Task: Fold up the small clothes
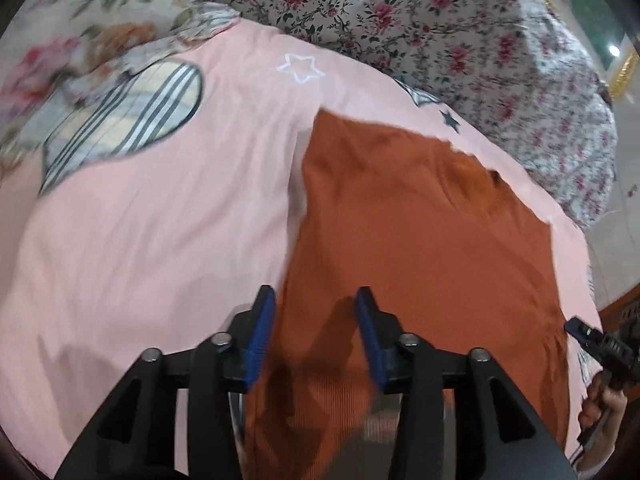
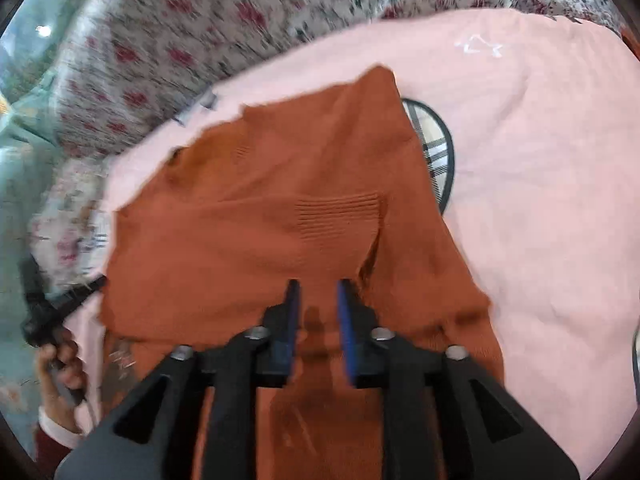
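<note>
Rust-orange ribbed knit fills the middle of the left wrist view: the small orange garment (image 1: 420, 232) lies spread on a pink sheet (image 1: 160, 220) that covers the bed. Its long axis runs from under the camera away toward the upper right, where a ragged far edge and a darker fold near the neckline sit. Its left edge forms a nearly straight line climbing away from the left gripper (image 1: 316, 300). That gripper's blue-padded jaws stand apart, released, with the cloth's near left part between and below them; whether the pads touch the fabric cannot be told. The pink sheet carries a striped star patch (image 1: 132, 120) at left and a white star outline (image 1: 301, 66) beyond. A floral bedspread (image 1: 460, 40) lies bunched behind the sheet. At the far right edge the right gripper (image 1: 576, 326) shows by the garment's right side, with the right hand (image 1: 600, 400) below it.

From the right wrist view, the same orange garment (image 2: 280, 208) stretches away from the camera and narrows to a peak at the upper middle, a band of fine ribs across its centre. The right gripper (image 2: 318, 288) sits over the near part, its jaws parted with a narrow gap and nothing pinched between them. The pink sheet (image 2: 540, 200) spreads to the right, the blurred floral bedspread (image 2: 180, 40) behind. At the left edge the left hand (image 2: 60, 360) holds the other gripper's handle.
</note>
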`<move>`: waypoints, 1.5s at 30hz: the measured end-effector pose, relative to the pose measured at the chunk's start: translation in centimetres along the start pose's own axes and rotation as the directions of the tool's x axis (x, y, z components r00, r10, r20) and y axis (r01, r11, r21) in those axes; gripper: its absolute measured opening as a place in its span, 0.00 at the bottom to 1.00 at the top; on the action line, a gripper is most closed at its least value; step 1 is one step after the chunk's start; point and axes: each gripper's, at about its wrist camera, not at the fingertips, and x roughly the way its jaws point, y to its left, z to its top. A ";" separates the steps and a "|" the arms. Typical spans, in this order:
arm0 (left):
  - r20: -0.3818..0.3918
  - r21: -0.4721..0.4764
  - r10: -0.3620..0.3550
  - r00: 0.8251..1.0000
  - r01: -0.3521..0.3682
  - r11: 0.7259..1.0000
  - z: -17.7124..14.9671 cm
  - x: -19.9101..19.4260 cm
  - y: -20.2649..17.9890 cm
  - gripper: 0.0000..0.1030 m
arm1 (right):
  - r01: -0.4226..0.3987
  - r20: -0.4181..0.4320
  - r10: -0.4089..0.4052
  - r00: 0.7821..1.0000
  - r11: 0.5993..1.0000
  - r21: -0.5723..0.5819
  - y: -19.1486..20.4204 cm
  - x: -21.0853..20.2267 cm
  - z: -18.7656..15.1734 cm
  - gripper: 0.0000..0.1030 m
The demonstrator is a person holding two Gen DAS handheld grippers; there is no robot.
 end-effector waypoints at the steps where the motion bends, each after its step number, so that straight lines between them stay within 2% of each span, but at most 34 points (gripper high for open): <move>1: -0.006 -0.003 -0.005 1.000 0.005 1.000 -1.6 -1.0 0.1 0.46 | -0.017 0.004 0.017 1.000 1.000 -0.006 -0.2 -1.1 -0.8 0.41; 5: -0.036 -0.007 -0.022 0.999 0.022 1.000 -7.9 -4.5 0.3 0.47 | -0.041 0.001 0.042 0.999 0.998 -0.043 0.2 -3.9 -4.5 0.41; 9: -0.051 -0.028 -0.014 0.999 0.012 1.000 -13.7 -8.1 0.9 0.53 | -0.077 0.000 0.077 0.997 0.995 -0.057 -0.2 -6.7 -8.0 0.45; 13: -0.085 -0.062 -0.063 0.994 0.057 0.996 -18.4 -10.2 1.9 0.53 | -0.085 0.006 0.086 0.996 0.993 -0.078 -0.5 -9.9 -11.6 0.59; 15: -0.104 -0.071 -0.092 0.990 0.085 0.994 -20.4 -10.6 2.2 0.53 | -0.104 0.005 0.104 0.995 0.991 -0.079 -0.9 -11.3 -13.3 0.63; 16: -0.106 -0.065 -0.101 0.989 0.095 0.993 -21.3 -10.8 2.1 0.53 | -0.137 0.006 0.137 0.991 0.989 -0.062 -1.1 -11.9 -14.0 0.65; 17: -0.101 -0.050 -0.106 0.989 0.101 0.994 -22.2 -11.2 1.9 0.53 | -0.180 0.011 0.180 0.984 0.983 -0.032 -1.6 -12.5 -14.7 0.70; 19: -0.101 -0.034 -0.108 0.989 0.105 0.994 -23.0 -11.6 1.8 0.53 | -0.230 0.029 0.228 0.973 0.972 0.049 -2.8 -13.5 -16.1 0.77; 21: -0.107 -0.020 -0.106 0.989 0.105 0.994 -23.4 -11.8 1.6 0.53 | -0.243 0.047 0.240 0.970 0.968 0.066 -3.5 -14.5 -17.5 0.77; 23: -0.114 -0.005 -0.107 0.988 0.107 0.994 -23.8 -11.9 1.3 0.53 | -0.202 0.045 0.200 0.979 0.979 0.033 -3.5 -15.1 -18.5 0.77; 27: -0.139 0.039 -0.114 0.984 0.120 0.992 -24.7 -12.1 0.7 0.51 | -0.099 -0.016 0.098 0.995 0.993 -0.069 -3.2 -15.1 -20.4 0.77; 30: -0.149 0.052 -0.130 0.980 0.139 0.989 -25.2 -12.1 0.4 0.51 | -0.048 -0.043 0.046 0.998 0.997 -0.054 -4.3 -14.6 -20.9 0.77; 32: -0.147 0.056 -0.146 0.978 0.156 0.986 -25.6 -12.1 0.3 0.47 | -0.078 -0.043 0.077 0.996 0.997 -0.024 -5.2 -14.6 -20.9 0.77; 34: -0.152 0.054 -0.155 0.976 0.165 0.985 -25.6 -11.8 0.4 0.34 | -0.106 -0.058 0.105 0.993 0.994 -0.016 -5.5 -14.0 -20.8 0.77; 35: -0.153 0.056 -0.154 0.976 0.165 0.985 -25.4 -11.6 0.4 0.31 | -0.120 -0.066 0.119 0.991 0.993 -0.019 -5.5 -13.6 -20.8 0.77; 37: -0.155 0.071 -0.158 0.975 0.170 0.983 -25.2 -11.5 0.5 0.16 | -0.132 -0.078 0.129 0.989 0.991 -0.029 -5.0 -12.6 -20.5 0.72; 38: -0.157 0.075 -0.162 0.974 0.175 0.982 -25.1 -11.5 0.6 0.16 | -0.147 -0.089 0.144 0.986 0.989 -0.032 -4.7 -12.2 -20.5 0.58; 39: -0.159 0.073 -0.167 0.973 0.181 0.981 -25.0 -11.5 0.8 0.16 | -0.163 -0.108 0.160 0.981 0.986 -0.023 -4.7 -11.7 -20.6 0.49; 40: -0.162 0.069 -0.171 0.972 0.184 0.980 -25.1 -11.6 1.0 0.16 | -0.175 -0.137 0.173 0.975 0.985 -0.004 -4.8 -11.2 -20.7 0.28; 41: -0.168 0.065 -0.172 0.971 0.185 0.981 -25.2 -11.6 1.1 0.16 | -0.181 -0.158 0.179 0.971 0.983 0.003 -5.1 -11.0 -20.9 0.15; 45: -0.188 0.044 -0.194 0.963 0.206 0.978 -25.4 -11.5 1.8 0.20 | -0.213 -0.173 0.210 0.962 0.977 0.003 -5.8 -11.8 -21.4 0.14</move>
